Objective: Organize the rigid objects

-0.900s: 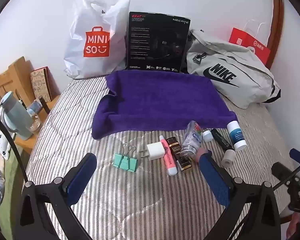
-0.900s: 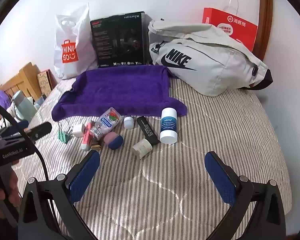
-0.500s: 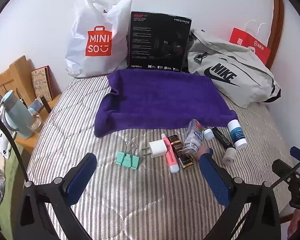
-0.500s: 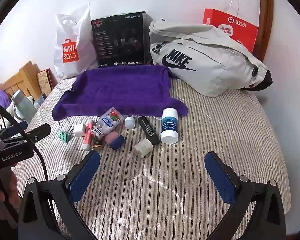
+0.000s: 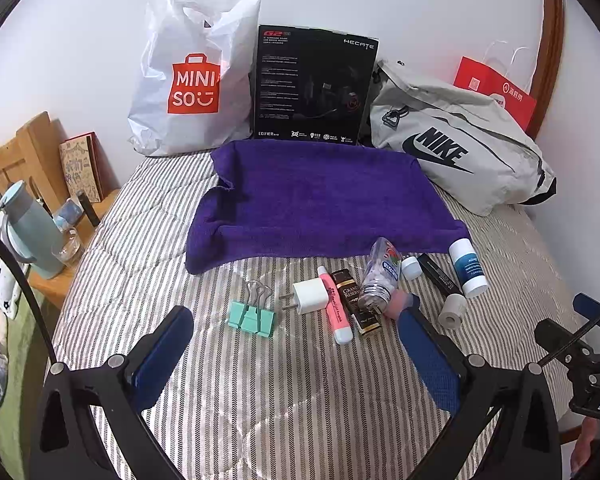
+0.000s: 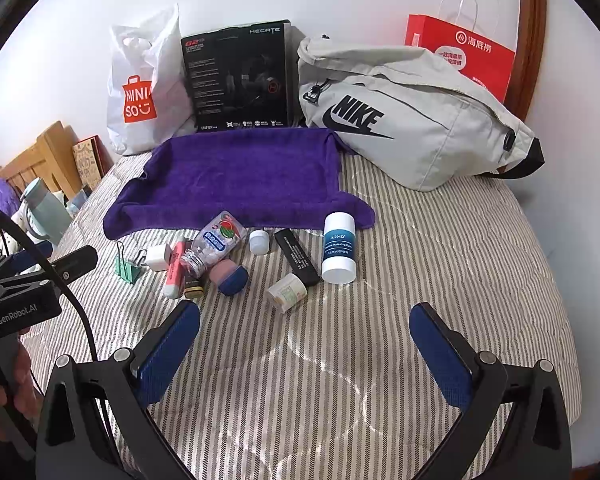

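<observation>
Two grippers hang above a striped bed (image 6: 440, 248), each with its blue-padded fingers spread wide and nothing between them. The left gripper (image 5: 296, 354) faces the left half of a row of small things; the right gripper (image 6: 304, 344) faces the right half, over bare bedding.

Nearest the left gripper lies a green binder clip (image 5: 252, 316), apart from the rest. Just right of it is a white charger plug (image 5: 310, 297), touching a pink highlighter (image 5: 337, 312). A small black-and-gold box (image 5: 356, 304) lies beside the highlighter, and a clear bottle (image 5: 380, 276) of white pellets lies tilted over its far end. A pink and blue eraser (image 6: 229, 274) sits by the bottle's mouth, partly hidden behind the left gripper's right finger in the left wrist view.

Further right come a small white cap (image 6: 259, 241), a black bar (image 6: 297, 257) lying diagonally, a small white jar (image 6: 287, 292) on its side touching the bar's near end, and a white and blue tube (image 6: 339, 246) standing upright next to the bar.

Behind the row a purple towel (image 6: 236, 176) is spread flat with nothing on it. Against the wall stand a white shopping bag (image 5: 192, 88), a black box (image 5: 314, 88), a grey sling bag (image 6: 416, 120) and a red paper bag (image 6: 472, 52). A wooden bedside stand (image 5: 56, 280) at the left holds a pale blue jug (image 5: 30, 230).
</observation>
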Demonstrator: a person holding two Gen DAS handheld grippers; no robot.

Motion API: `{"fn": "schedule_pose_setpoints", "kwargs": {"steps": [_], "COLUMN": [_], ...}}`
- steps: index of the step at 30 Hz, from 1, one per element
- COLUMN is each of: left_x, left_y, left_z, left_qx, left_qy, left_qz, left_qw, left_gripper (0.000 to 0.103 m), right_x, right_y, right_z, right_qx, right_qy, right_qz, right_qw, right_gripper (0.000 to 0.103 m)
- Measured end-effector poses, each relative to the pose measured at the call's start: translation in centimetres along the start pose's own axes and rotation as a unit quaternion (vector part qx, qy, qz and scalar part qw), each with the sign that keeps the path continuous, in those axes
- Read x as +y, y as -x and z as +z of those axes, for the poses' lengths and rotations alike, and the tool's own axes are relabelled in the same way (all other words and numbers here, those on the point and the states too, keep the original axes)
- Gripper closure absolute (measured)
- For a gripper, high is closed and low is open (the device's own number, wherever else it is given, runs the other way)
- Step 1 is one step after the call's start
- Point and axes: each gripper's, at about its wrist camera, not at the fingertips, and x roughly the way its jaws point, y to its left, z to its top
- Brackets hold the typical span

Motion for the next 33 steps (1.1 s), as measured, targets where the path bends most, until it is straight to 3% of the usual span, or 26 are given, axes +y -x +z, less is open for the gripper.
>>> {"fn": "schedule_pose_setpoints", "kwargs": {"steps": [33], "left_x": [0.01], "left_y": [0.02], "left_z": [-0.37], "left_qx": [0.0], "left_qy": [-0.002], "left_qz": [-0.001], "left_qw": [1.0], "left_gripper": [0.0], "right_x": [0.05], "right_y": [0.46], "right_z": [0.06], "right_qx": [0.0], "right_qy": [-0.004], "right_qz": [-0.001], "right_qw": [1.0], "right_gripper": [0.0]}}
